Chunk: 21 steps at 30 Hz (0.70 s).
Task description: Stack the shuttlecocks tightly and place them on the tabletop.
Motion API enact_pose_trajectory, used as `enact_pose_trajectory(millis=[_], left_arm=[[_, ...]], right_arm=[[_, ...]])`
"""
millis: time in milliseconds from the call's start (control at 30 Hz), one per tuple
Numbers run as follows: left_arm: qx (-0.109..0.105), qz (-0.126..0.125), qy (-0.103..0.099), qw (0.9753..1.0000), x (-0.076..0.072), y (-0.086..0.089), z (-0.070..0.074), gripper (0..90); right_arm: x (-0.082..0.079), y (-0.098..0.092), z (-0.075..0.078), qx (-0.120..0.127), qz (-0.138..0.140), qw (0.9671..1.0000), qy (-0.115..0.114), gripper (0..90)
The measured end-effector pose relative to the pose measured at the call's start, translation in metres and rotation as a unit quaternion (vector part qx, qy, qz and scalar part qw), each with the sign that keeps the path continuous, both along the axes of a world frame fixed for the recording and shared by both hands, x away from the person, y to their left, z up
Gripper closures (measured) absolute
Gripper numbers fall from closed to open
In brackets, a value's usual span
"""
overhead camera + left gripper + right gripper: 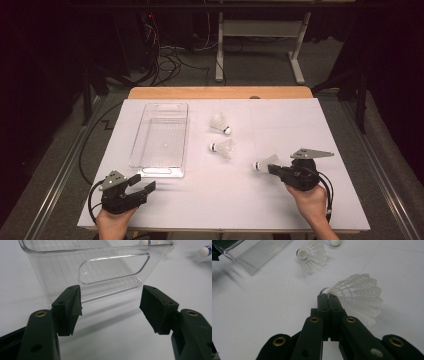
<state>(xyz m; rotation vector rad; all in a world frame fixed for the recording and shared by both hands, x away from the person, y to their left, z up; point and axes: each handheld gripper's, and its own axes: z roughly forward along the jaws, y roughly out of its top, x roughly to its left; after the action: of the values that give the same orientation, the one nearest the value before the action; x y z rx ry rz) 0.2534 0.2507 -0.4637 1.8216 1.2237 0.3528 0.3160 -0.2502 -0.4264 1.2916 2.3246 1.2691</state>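
Note:
Three white shuttlecocks lie on the white table to the right of a clear plastic bin (160, 140). My right gripper (271, 168) is shut on the nearest shuttlecock (265, 162). In the right gripper view the jaws (327, 297) pinch the skirt wall just behind the cork, and the shuttlecock's skirt (359, 293) flares out to the right. Two more shuttlecocks (223, 148) (220, 123) lie farther off, near the middle of the table. My left gripper (144, 183) is open near the front left edge. It faces the bin's near end wall (100, 272), with nothing between the jaws (110, 300).
The bin holds nothing and has a handle cutout (113, 268) in its near end. The white mat (300, 125) covers a wooden table whose far edge (220, 92) shows. Beyond it are cables and a desk frame (260, 30) on the floor.

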Motion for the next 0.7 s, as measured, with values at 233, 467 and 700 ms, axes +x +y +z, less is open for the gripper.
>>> enact_pose_trajectory(millis=[233,467,700], left_arm=[[-0.001,0.001,0.0,1.0,0.0,0.0,0.0,34.4],[-0.001,-0.001,0.0,1.0,0.0,0.0,0.0,34.5],[-0.002,0.001,0.0,1.0,0.0,0.0,0.0,34.5]], right_arm=[[0.006,0.005,0.001,0.003,0.002,1.0,-0.002,90.0],[0.014,0.011,0.001,-0.004,0.005,1.0,0.001,90.0],[0.02,0.018,0.001,-0.004,0.008,1.0,0.002,90.0]])
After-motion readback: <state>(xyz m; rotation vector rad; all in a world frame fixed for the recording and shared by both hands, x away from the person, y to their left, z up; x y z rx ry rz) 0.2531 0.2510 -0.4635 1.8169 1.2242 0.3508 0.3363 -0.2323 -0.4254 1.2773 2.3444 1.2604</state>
